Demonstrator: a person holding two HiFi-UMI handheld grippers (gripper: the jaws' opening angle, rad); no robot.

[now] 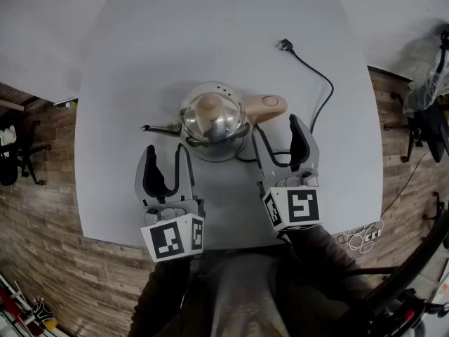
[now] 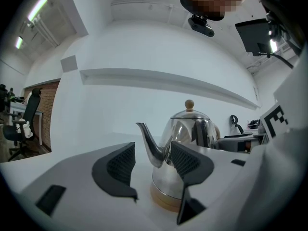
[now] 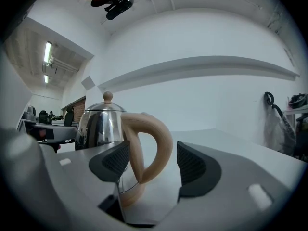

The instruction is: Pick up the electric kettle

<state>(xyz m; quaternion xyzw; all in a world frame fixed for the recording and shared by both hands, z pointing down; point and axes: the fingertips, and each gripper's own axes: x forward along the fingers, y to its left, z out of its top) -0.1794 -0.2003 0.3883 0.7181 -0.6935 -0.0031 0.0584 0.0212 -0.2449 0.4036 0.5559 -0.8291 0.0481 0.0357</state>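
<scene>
A shiny steel electric kettle (image 1: pixel 210 121) with a tan handle (image 1: pixel 265 108), a tan lid knob and a thin spout (image 1: pixel 160 127) stands on the white table (image 1: pixel 140 62). My right gripper (image 1: pixel 281 140) is open just below the handle in the head view; in the right gripper view the handle (image 3: pixel 147 146) stands ahead of the gap between the jaws, untouched. My left gripper (image 1: pixel 167 167) is open near the kettle's front left. In the left gripper view the spout (image 2: pixel 151 146) rises beyond the gap of the left gripper (image 2: pixel 153 170), and the kettle body (image 2: pixel 185 134) sits behind its right jaw.
A black power cord (image 1: pixel 317 83) with a plug runs from the kettle's base across the table's right side. The table's near edge lies just under my grippers. Wooden floor, office chairs (image 1: pixel 14 153) at left and a cable bundle (image 1: pixel 365 237) at right surround the table.
</scene>
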